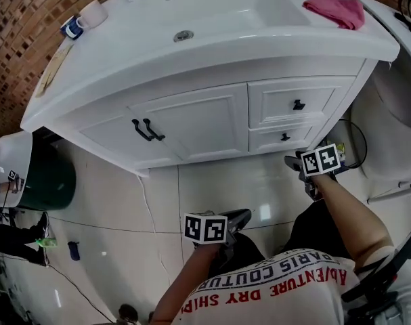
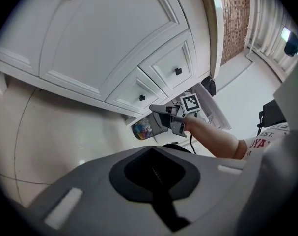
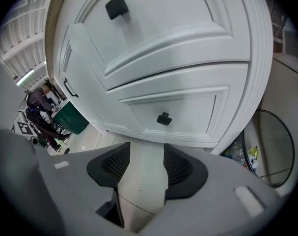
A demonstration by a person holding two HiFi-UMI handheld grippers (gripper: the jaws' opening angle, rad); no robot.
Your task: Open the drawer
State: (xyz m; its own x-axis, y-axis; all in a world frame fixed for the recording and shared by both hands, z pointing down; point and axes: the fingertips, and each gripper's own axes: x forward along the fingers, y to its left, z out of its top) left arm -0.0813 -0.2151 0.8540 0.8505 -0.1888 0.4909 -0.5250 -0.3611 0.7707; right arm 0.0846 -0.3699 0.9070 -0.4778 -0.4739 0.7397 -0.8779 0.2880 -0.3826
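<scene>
A white vanity [image 1: 191, 124] has two shut drawers at its right, each with a black knob: the upper drawer [image 1: 320, 93] and the lower drawer [image 1: 267, 141]. My right gripper [image 1: 291, 160] hangs low over the floor, just below and right of the lower drawer. In the right gripper view its jaws [image 3: 146, 168] stand open with only floor tile between them, and the lower knob [image 3: 163, 119] sits a little beyond, apart from the fingertips. My left gripper [image 1: 244, 214] is further back over the tiles. It is shut [image 2: 153, 173] with nothing held.
Double doors with black handles [image 1: 147, 129] fill the vanity's left. A pink cloth [image 1: 335, 9] lies on the countertop. A green bin [image 1: 49, 178] stands at the left, a white fixture [image 1: 395, 114] at the right, and a wire basket [image 3: 274, 146] with litter beside the vanity's corner.
</scene>
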